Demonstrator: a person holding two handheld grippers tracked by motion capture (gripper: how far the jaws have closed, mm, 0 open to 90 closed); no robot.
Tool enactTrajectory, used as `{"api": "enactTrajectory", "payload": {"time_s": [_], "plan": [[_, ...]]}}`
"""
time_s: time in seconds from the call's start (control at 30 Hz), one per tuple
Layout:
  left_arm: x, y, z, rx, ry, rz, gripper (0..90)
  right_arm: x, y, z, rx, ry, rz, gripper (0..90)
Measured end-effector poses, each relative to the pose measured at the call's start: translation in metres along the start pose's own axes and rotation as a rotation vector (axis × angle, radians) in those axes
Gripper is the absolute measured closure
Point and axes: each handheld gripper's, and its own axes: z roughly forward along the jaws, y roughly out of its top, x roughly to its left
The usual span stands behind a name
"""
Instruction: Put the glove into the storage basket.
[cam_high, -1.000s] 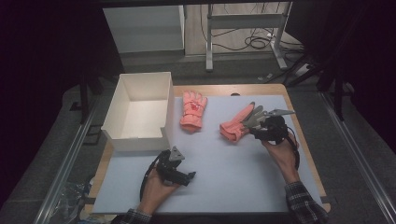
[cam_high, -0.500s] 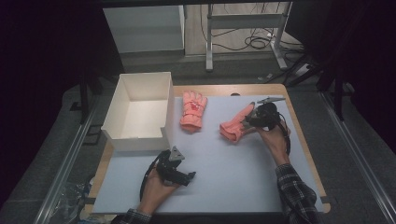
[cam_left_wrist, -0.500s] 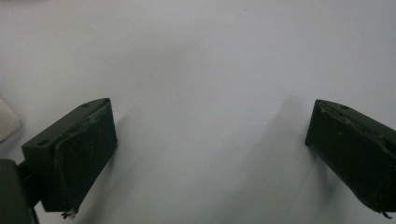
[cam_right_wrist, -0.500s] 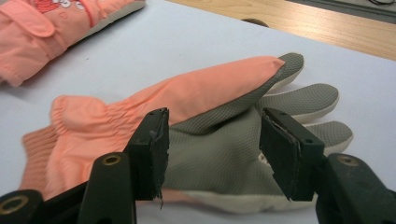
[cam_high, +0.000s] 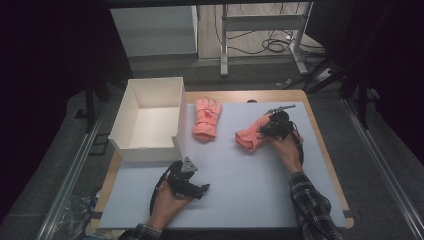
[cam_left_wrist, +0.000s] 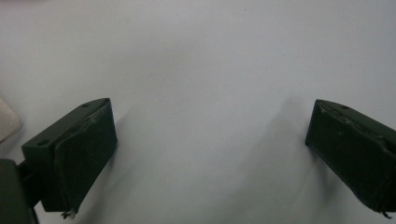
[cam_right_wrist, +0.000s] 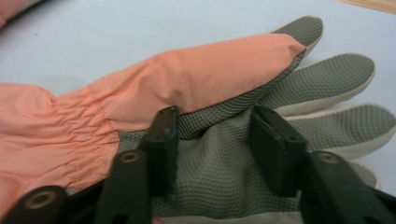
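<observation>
Two orange gloves lie on the pale mat (cam_high: 250, 200) in the high view: one glove (cam_high: 207, 118) flat beside the white box (cam_high: 150, 120), the other glove (cam_high: 252, 135) further right with the right gripper (cam_high: 265, 131) on its finger end, while the left gripper (cam_high: 200, 189) rests low on the mat, well apart from both. In the left gripper view its jaws stand spread wide over bare mat, nothing between them. In the right gripper view the jaws have just been closing and pinch a fold of the glove's grey textured palm (cam_right_wrist: 219, 154), its orange back lying to the left
</observation>
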Motion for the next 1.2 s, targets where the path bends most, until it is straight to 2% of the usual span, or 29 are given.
{"api": "enactTrajectory", "payload": {"time_s": [0.03,0.07,0.13,0.2,0.37,0.4,0.63,0.83,0.93,1.0,1.07,1.13,1.17,1.2], "plan": [[0.0,0.0,0.0,0.0,0.0,0.0,1.9,0.001,-0.003,0.0,-0.002,-0.01,0.013,71.0],[0.0,0.0,0.0,0.0,0.0,0.0,1.9,0.001,-0.003,0.0,-0.002,-0.01,0.013,71.0],[0.0,0.0,0.0,0.0,0.0,0.0,1.9,-0.001,-0.004,-0.001,-0.001,0.009,0.033,81.9],[0.0,0.0,0.0,0.0,0.0,0.0,1.9,-0.002,-0.004,-0.002,0.002,0.019,0.033,84.0],[0.0,0.0,0.0,0.0,0.0,0.0,1.9,-0.002,-0.002,-0.005,-0.007,0.024,0.015,85.9],[0.0,0.0,0.0,0.001,0.0,0.0,1.9,-0.003,-0.002,-0.009,-0.019,0.048,0.015,86.4],[0.0,0.0,0.0,0.001,0.0,0.0,1.9,-0.006,-0.002,-0.021,-0.052,0.09,-0.006,86.7],[0.0,0.0,0.0,0.001,0.0,0.0,1.9,-0.002,-0.001,-0.036,-0.073,0.151,-0.033,86.7],[0.0,0.0,0.0,0.001,0.0,-0.001,1.9,0.004,0.001,-0.048,-0.087,0.209,-0.073,86.6],[0.0,0.0,0.0,0.001,0.0,-0.001,1.9,0.006,0.001,-0.05,-0.085,0.22,-0.077,86.6],[0.0,0.0,0.0,0.001,0.0,0.0,1.9,0.014,0.0,-0.059,-0.093,0.269,-0.135,86.6],[0.0,0.0,0.0,0.001,0.0,-0.001,1.9,0.019,-0.002,-0.065,-0.093,0.287,-0.164,86.6],[0.0,0.0,0.0,0.001,0.0,-0.001,1.9,0.019,-0.002,-0.065,-0.093,0.287,-0.164,86.6],[0.0,0.0,0.0,0.001,0.0,-0.001,1.9,0.024,-0.004,-0.069,-0.09,0.311,-0.192,86.6]]}}
